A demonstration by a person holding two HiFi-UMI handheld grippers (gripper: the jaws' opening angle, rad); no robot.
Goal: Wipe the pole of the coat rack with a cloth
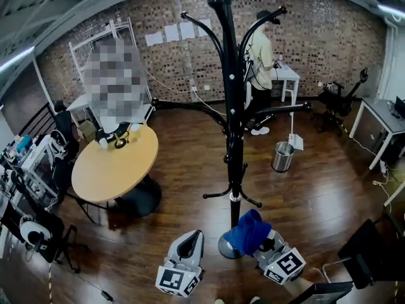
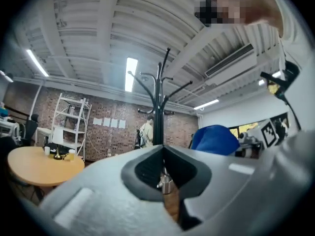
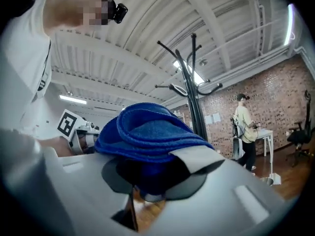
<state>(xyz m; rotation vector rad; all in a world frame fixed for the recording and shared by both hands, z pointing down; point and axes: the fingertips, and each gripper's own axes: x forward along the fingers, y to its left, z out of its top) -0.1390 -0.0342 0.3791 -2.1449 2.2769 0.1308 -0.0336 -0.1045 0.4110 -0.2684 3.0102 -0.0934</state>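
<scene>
Wooden floor [image 1: 190,170]: right hand-held gripper [image 1: 263,244] grasps folded blue cloth [image 1: 248,231] beside black metal pole [image 1: 233,125]; left hand-held gripper [image 1: 192,237] seems clenched, empty. Press firmly, stroke lengthwise.

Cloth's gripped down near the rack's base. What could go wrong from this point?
The folded blue cloth bulges from the jaws of the right gripper; it may slip when dragged.
The black coat rack pole stands on a small round base, and the left gripper, jaws shut and empty, isn't steadying it; pushing could rock it.
</scene>
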